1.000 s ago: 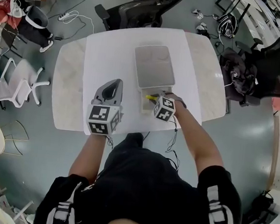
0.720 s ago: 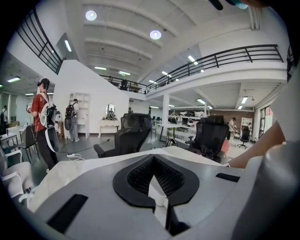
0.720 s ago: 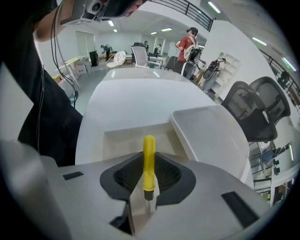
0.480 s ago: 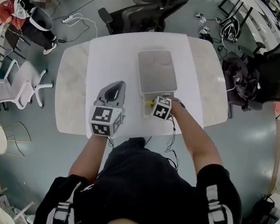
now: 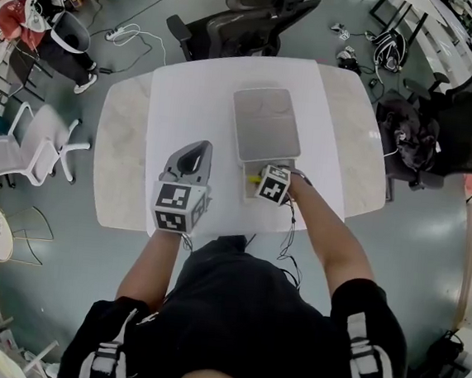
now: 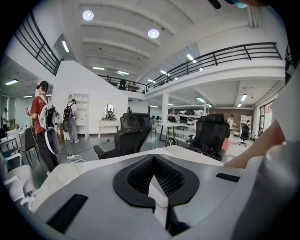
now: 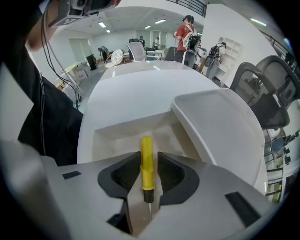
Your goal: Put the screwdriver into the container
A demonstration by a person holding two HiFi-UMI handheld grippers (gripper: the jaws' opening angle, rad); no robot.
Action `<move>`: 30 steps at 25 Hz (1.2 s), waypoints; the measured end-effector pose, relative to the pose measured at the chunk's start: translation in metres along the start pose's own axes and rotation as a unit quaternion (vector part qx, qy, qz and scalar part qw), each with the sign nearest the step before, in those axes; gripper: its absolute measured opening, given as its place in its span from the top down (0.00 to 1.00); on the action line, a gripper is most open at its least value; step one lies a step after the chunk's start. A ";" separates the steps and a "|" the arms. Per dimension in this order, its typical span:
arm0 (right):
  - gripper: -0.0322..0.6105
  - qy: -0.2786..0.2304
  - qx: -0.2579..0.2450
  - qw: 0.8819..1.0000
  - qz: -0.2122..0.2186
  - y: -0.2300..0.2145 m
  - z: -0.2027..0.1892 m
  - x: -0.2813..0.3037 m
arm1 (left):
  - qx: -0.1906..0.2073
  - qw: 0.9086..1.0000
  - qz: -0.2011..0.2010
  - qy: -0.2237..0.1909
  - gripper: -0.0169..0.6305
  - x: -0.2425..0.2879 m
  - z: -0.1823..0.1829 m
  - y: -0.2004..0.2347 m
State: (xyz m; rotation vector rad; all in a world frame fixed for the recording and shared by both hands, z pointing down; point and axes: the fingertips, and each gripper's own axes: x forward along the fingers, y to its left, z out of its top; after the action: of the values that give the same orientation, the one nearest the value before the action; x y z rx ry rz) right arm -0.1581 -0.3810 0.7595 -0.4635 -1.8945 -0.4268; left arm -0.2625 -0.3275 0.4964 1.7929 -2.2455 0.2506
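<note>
Right gripper (image 5: 268, 181) is on the release step: jaws are opening with the yellow screwdriver (image 7: 146, 161) between them, and the pads look just clear of the handle on both sides. So I read it as let go, or nearly. The handle points ahead of the gripper and the shaft runs back between the jaws. The open container (image 7: 117, 136) sits directly below and ahead of the jaws, its flipped-back lid (image 7: 220, 126) off to the gripper's right. I can't tell whether the screwdriver already rests on the container floor. To finish cleanly, I'd hold the gripper level and low over the cavity and let the jaws spread fully before moving. Then back straight out along the shaft line so a pad doesn't drag the tool over the near wall or tip it onto the lid. Pose: the right forearm (image 5: 324, 226) reaches forward from the body, wrist turned so the gripper aims leftward across the container. Left gripper (image 5: 189, 156) is parked over the counter (image 5: 186, 104), well to the right gripper's left. It points away from the person, jaws a narrow gap apart with nothing between them.
</note>
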 end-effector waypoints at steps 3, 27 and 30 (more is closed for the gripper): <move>0.76 -0.003 0.004 1.000 -0.003 -0.001 -0.001 -0.005 | -0.001 1.000 -0.001 0.000 0.96 0.000 -0.001 0.000; 0.93 -0.418 0.284 0.773 -0.383 -0.047 0.002 -0.331 | 0.032 0.997 -0.052 -0.049 0.96 -0.009 0.037 -0.072; 0.93 -0.440 0.294 0.722 -0.447 -0.031 -0.013 -0.372 | 0.036 0.996 -0.057 -0.056 0.96 -0.015 0.040 -0.084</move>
State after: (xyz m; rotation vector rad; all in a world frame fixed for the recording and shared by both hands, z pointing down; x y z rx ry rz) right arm -0.0379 -0.4581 0.4139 0.9191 -2.9634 -0.1598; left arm -0.1808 -0.3443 0.4517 2.0124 -2.2236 0.2168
